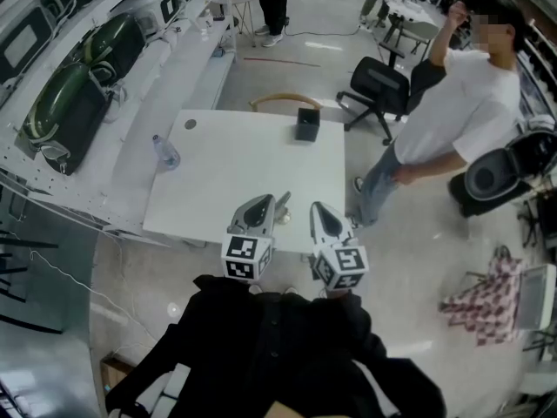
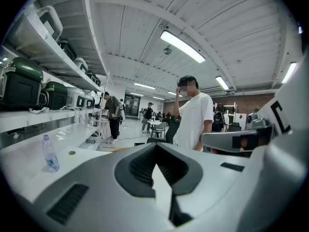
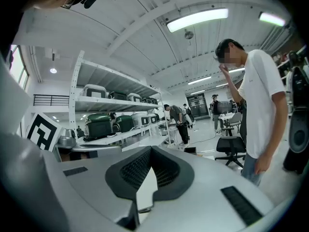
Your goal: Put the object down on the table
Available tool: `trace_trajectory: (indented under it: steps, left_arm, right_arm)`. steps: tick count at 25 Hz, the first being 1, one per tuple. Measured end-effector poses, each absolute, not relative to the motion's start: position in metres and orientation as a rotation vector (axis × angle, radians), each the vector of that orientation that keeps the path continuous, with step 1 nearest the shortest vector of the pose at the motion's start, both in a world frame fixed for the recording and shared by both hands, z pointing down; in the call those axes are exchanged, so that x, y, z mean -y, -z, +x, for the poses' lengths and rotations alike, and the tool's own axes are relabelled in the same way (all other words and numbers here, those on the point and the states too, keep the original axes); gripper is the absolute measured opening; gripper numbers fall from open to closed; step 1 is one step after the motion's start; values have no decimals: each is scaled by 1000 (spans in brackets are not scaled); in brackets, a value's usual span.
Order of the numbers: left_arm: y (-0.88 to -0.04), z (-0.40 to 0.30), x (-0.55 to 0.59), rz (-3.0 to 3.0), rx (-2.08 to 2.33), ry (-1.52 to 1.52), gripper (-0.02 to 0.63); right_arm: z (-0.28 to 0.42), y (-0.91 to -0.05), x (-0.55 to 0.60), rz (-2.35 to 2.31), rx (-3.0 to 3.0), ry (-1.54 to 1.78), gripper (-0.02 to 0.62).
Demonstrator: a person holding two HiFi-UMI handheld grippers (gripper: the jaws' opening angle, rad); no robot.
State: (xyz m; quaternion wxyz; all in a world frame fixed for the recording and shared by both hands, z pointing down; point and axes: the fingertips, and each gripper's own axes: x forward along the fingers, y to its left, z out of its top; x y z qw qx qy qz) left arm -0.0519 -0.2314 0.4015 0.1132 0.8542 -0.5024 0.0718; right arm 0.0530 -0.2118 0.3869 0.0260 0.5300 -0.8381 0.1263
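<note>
A small pale object lies at the front edge of the white table, between my two grippers; its shape is too small to make out. My left gripper hovers just left of it with its jaws shut and nothing between them, as the left gripper view also shows. My right gripper hangs just right of the object, its jaws closed together and empty. Both grippers point out across the table, roughly level. Neither gripper view shows the object.
A clear water bottle stands at the table's left edge, and a small black box near the far edge. A wooden chair and an office chair sit beyond. A person in a white shirt stands right. Shelves with green cases run along the left.
</note>
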Motion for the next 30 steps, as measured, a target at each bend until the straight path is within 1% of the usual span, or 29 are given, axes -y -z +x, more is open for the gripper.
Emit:
trace_trajectory:
  steps: [11,30]
  left_arm:
    - [-382,-54,227,2551,1488,-134,2]
    - [-369,-50,230,2579,1500,-103,3]
  right_arm:
    - [62,-366,224,1687,2611,-319,2]
    - [66,-363,237,1664,2679,-326,2]
